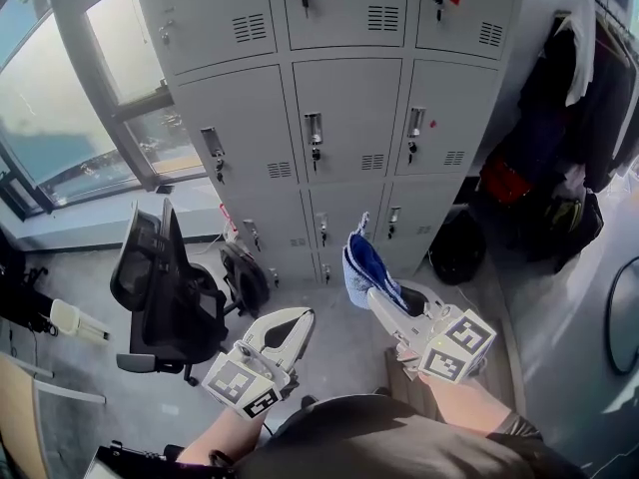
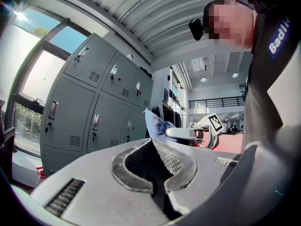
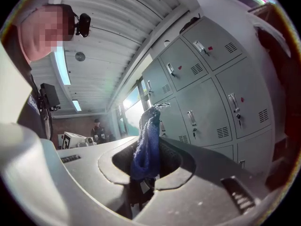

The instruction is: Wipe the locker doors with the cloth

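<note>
Cloth [image 1: 361, 259]: blue, pinched in our right gripper [image 1: 384, 302]; it stands up from the jaw tips in a loose bunch, in the air in front of the lower lockers and not touching any door that we can see.
Right jaws: closed tight on the cloth; the right gripper view shows the cloth [image 3: 146, 145] running down through the hollow between the pads and poking up past the tips.
Right gripper pose: we hold it low at our right, pointed forward and up toward the lockers.
Left gripper [image 1: 298, 325]: held low at our left, just beside the right one and apart from it, aimed the same way.
Left jaws: tips brought together with nothing between them; the left gripper view shows only the bare hollow behind the tips [image 2: 151, 142].
Lockers [image 1: 349, 118]: grey, three columns in view, doors closed, each with a handle and a key; small red tags on two upper doors.
Chair [image 1: 165, 287]: black, on the floor left of the lockers, by the window [image 1: 60, 108].
Bag [image 1: 245, 277]: dark, at the foot of the left column.
Coats [image 1: 579, 98]: dark, hanging right of the lockers.
</note>
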The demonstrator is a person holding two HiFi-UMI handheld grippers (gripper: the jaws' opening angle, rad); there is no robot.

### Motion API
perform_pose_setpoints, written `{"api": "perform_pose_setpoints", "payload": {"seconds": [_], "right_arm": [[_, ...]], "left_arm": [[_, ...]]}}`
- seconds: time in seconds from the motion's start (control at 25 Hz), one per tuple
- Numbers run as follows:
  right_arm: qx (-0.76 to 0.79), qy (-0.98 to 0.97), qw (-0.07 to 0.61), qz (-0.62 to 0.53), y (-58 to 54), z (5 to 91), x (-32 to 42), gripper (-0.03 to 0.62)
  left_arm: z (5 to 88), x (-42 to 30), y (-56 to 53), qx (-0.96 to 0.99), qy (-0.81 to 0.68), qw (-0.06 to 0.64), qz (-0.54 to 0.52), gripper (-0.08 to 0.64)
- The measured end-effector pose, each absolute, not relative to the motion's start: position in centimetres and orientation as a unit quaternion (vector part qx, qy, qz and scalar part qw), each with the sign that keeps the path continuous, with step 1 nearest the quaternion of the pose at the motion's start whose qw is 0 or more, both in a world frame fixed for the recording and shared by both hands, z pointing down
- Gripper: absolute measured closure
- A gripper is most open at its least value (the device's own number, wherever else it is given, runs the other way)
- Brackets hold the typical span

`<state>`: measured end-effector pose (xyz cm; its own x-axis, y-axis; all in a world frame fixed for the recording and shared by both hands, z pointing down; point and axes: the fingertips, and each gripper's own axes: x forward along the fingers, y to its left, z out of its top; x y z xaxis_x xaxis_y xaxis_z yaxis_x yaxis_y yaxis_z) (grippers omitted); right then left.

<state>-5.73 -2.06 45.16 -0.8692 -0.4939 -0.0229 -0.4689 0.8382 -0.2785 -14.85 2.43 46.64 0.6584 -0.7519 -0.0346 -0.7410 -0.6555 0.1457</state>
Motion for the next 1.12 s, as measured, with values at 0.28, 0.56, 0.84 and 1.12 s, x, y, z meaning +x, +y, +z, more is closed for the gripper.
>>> {"api": "perform_pose_setpoints", "payload": {"seconds": [0.28,0.56,0.84,1.12], "right_arm": [[-0.26,0.953,0.06,-0.141,-2.1,45.1,-3.4,0.506],[-0.296,0.941,0.059,-0.153,-3.9,46.8,2.3,0.506],[-0.303,0.939,0.069,-0.151,-6.0,46.2,7.5,0.506],[-0.287,0.943,0.074,-0.153,-8.3,46.2,10.1,0.506]], "left_arm": [[47.3,-12.7,1.7,0.914,-0.397,0.069,-0.04,0.551],[48.4,-8.3,-0.2,0.922,-0.378,0.076,-0.03,0.551],[47.0,-2.9,-2.7,0.928,-0.368,0.058,-0.03,0.551],[46.0,0.3,-4.9,0.925,-0.376,0.046,-0.026,0.551]]}}
